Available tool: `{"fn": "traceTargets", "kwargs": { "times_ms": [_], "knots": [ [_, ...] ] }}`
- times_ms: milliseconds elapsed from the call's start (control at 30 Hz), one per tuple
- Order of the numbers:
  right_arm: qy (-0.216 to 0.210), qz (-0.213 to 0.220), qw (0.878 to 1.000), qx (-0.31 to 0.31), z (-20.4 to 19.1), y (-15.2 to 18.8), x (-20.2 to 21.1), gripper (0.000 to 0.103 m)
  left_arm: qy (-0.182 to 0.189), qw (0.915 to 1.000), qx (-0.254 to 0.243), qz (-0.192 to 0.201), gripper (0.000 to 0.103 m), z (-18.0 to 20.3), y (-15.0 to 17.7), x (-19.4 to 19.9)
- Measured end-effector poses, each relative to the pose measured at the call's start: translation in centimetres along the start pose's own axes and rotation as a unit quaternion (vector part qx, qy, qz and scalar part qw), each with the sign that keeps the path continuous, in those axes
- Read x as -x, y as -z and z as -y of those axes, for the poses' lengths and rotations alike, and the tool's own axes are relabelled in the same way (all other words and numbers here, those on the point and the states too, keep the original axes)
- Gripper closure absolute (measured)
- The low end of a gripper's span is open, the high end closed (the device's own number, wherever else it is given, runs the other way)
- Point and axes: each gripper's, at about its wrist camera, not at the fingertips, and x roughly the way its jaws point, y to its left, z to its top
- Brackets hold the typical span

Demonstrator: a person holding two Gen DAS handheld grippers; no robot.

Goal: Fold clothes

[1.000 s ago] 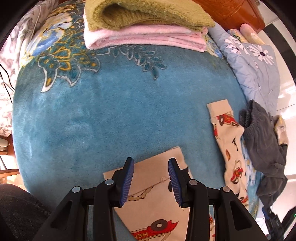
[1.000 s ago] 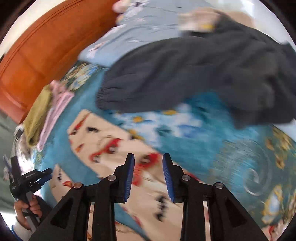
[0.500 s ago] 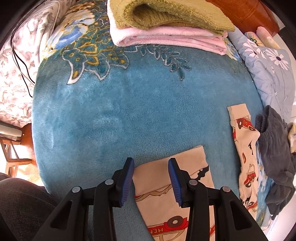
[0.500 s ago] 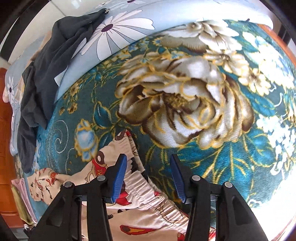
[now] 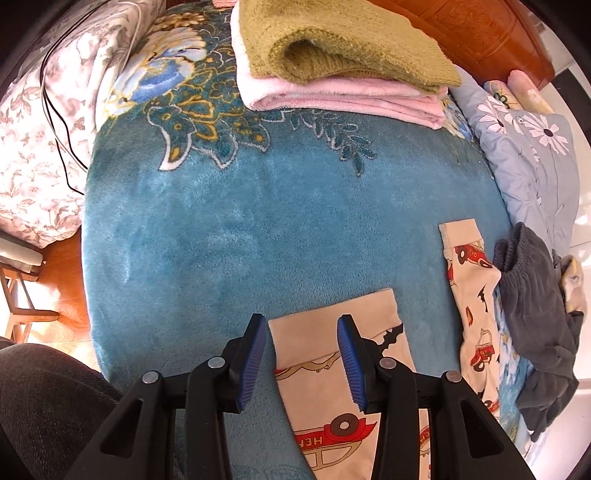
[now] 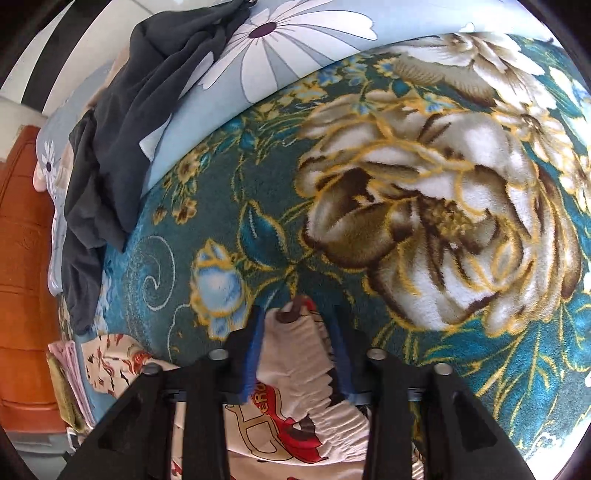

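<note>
Cream children's pants printed with red fire trucks lie flat on a blue floral blanket (image 5: 258,221). In the left wrist view one leg cuff (image 5: 332,325) lies between the fingers of my open left gripper (image 5: 301,354), and the other leg (image 5: 469,295) stretches along the right. In the right wrist view my right gripper (image 6: 295,347) is open with its fingers astride the gathered waistband (image 6: 295,354) of the pants. Neither gripper has closed on the cloth.
A folded olive sweater (image 5: 343,40) on a folded pink towel (image 5: 332,96) sits at the blanket's far edge. Dark grey clothes (image 5: 532,314) lie heaped at the right beside a light blue daisy quilt (image 5: 532,147). A wooden headboard (image 5: 480,26) stands behind.
My right gripper has swung from the dark clothes to the pants' waistband and come down over it. My left gripper has drifted a little over the leg cuff.
</note>
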Motion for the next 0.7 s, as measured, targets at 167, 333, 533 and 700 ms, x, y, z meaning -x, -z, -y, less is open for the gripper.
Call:
{"fn": "traceTargets", "kwargs": {
  "times_ms": [167, 333, 533, 700],
  "knots": [
    [0.012, 0.03, 0.996, 0.084, -2.5, 1.0, 2.8, 0.098, 0.007, 0.9996, -0.024, 0.01, 0.059, 0.9, 0.2, 0.7],
    [0.021, 0.2, 0.979, 0.017, 0.4, -1.9, 11.8, 0.103, 0.013, 0.9999, -0.006, 0.006, 0.056, 0.1, 0.2, 0.9],
    [0.033, 0.182, 0.98, -0.069, 5.2, -3.4, 11.5, 0.103, 0.025, 0.9996, 0.012, -0.011, 0.056, -0.3, 0.4, 0.4],
    [0.049, 0.138, 0.987, -0.067, 5.9, 0.0, 10.2, 0.103, 0.039, 0.9979, 0.036, -0.037, 0.056, -1.2, 0.3, -0.4]
  ]
}}
